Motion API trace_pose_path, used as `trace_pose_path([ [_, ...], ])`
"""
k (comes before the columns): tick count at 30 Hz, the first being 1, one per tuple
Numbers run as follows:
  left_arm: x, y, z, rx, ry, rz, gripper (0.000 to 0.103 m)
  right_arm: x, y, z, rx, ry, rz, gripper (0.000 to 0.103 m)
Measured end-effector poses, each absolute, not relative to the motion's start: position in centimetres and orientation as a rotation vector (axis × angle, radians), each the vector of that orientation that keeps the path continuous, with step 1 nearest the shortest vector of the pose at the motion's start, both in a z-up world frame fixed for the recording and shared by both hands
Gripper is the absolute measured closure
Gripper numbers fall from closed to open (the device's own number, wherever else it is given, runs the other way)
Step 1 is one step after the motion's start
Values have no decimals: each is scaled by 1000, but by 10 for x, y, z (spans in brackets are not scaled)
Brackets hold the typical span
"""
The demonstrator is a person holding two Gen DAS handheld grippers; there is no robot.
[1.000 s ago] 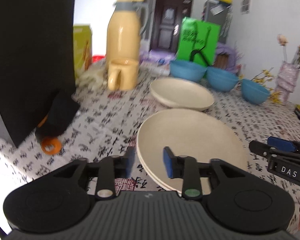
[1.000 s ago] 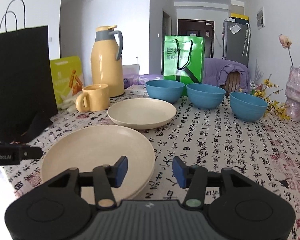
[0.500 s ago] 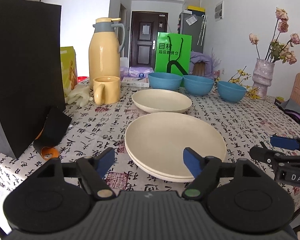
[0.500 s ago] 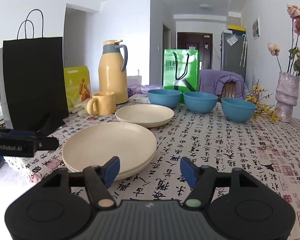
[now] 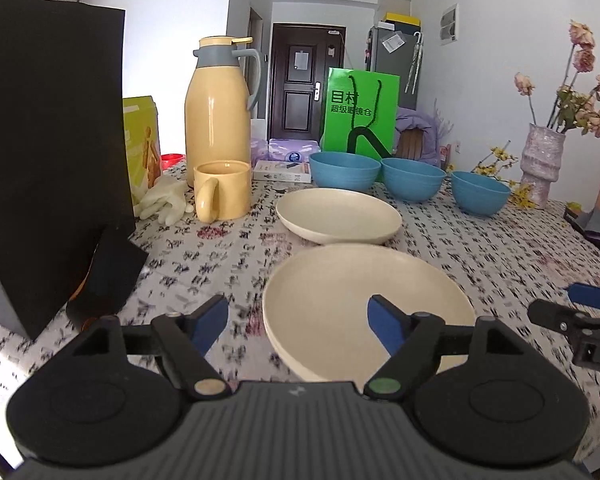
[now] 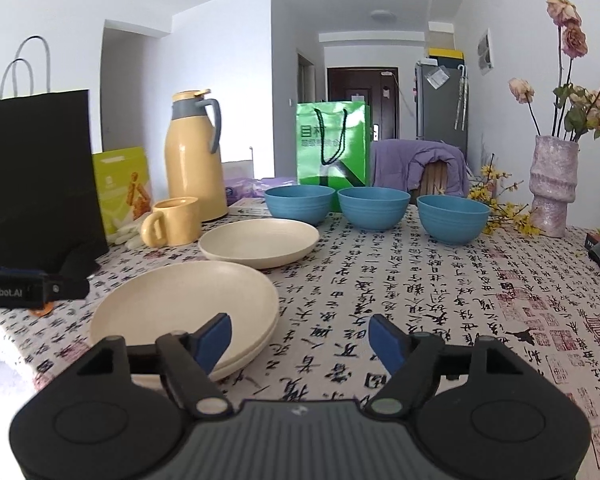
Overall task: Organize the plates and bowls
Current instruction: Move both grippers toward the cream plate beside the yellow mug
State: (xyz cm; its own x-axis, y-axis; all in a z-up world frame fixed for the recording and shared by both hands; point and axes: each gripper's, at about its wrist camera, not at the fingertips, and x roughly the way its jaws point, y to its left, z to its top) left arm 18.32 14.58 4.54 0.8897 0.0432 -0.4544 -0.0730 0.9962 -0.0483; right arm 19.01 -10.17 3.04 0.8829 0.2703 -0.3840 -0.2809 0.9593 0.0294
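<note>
Since a second ago both pairs of fingers have spread from nearly together to wide apart, and both grippers have drawn back from the plates.

Left wrist view: the left gripper [image 5: 296,322] hovers with its blue-padded fingers apart and empty, above the near rim of the stacked cream round plates [image 5: 368,300] on the tabletop [image 5: 500,240]. A third cream shallow plate [image 5: 338,216] sits just beyond, with three blue ribbed bowls [image 5: 410,178] in a row behind it. These plates look stiff, light and smooth, likely slippery; the thin raised rim is the place to pinch. A yellow ceramic mug [image 5: 220,190], a yellow thermos jug [image 5: 216,104] and a black paper bag [image 5: 48,140] crowd the left side.

Right wrist view: the right gripper [image 6: 300,344] is likewise spread and empty, the stack [image 6: 188,304] under its left finger, the single plate [image 6: 260,242] ahead. The bowls [image 6: 374,208] stand clear; a pink textured vase [image 6: 552,188] of flowers close by the right-hand bowl could be tipped.
</note>
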Motion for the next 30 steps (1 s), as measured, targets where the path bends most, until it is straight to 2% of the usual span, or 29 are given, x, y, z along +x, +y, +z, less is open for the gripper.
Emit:
trace_pose_path([
  [5,239,159,54,-98,504,66,26,240,-106,41,36,410,298,28],
  [16,385,194,49,-197,688,40,41,400,-89,36,84,561,369,30],
  [17,399,196,47,-194,699,46,45,418,-86,35,95,581,371,32],
  [18,411,197,45,-192,715,60,50,431,-84,33,105,595,378,36],
  [23,458,203,34,-221,772,40,66,492,-71,25,120,662,421,45],
  [25,473,206,31,-240,795,47,71,513,-68,20,140,696,425,58],
  [29,489,209,25,-242,821,70,78,536,-62,9,148,733,410,68],
  [30,492,209,23,-241,828,75,82,539,-61,8,146,736,407,74],
])
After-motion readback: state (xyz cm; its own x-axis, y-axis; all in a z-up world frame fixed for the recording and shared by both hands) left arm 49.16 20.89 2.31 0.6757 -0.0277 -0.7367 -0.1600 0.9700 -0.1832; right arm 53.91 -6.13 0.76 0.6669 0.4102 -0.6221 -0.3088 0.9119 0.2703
